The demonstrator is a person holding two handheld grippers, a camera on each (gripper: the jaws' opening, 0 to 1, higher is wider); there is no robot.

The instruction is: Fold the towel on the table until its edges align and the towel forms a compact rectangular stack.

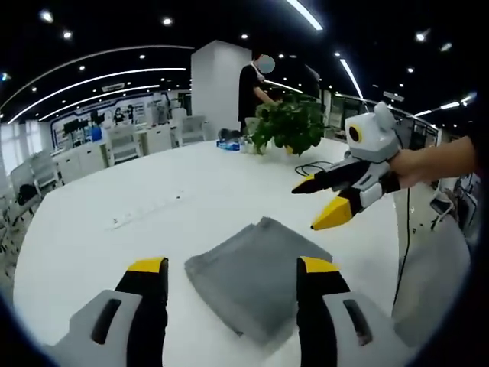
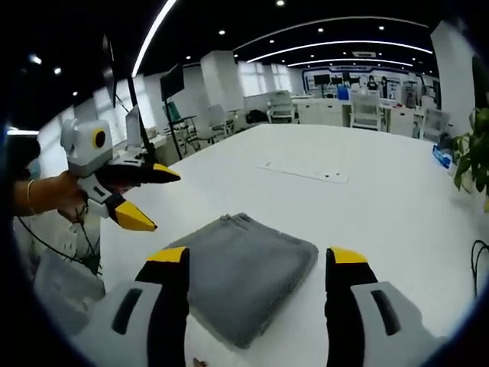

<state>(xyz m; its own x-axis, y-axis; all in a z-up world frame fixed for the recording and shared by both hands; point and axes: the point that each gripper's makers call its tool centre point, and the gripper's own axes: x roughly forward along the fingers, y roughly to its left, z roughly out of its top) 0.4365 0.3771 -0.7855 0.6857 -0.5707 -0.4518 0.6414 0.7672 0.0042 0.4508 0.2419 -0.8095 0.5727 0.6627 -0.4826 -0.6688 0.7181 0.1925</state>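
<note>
A grey towel [image 1: 256, 277] lies folded into a compact rectangular stack on the white table [image 1: 114, 252]. My left gripper [image 1: 233, 267] hovers over its near side, jaws wide open with nothing between them. The right gripper [image 1: 321, 202] comes in from the right, held by a hand above the towel's far corner, jaws open and empty. In the right gripper view the same towel [image 2: 244, 271] lies between my right gripper's [image 2: 260, 256] open jaws. The left gripper [image 2: 153, 199] hangs at the left, open, above the table edge.
A potted green plant [image 1: 289, 126] and a blue object [image 1: 228, 144] stand at the table's far end, with a person behind them. A black cable [image 1: 403, 245] runs along the right edge. A white strip [image 2: 306, 172] lies flat beyond the towel. Desks and chairs surround the table.
</note>
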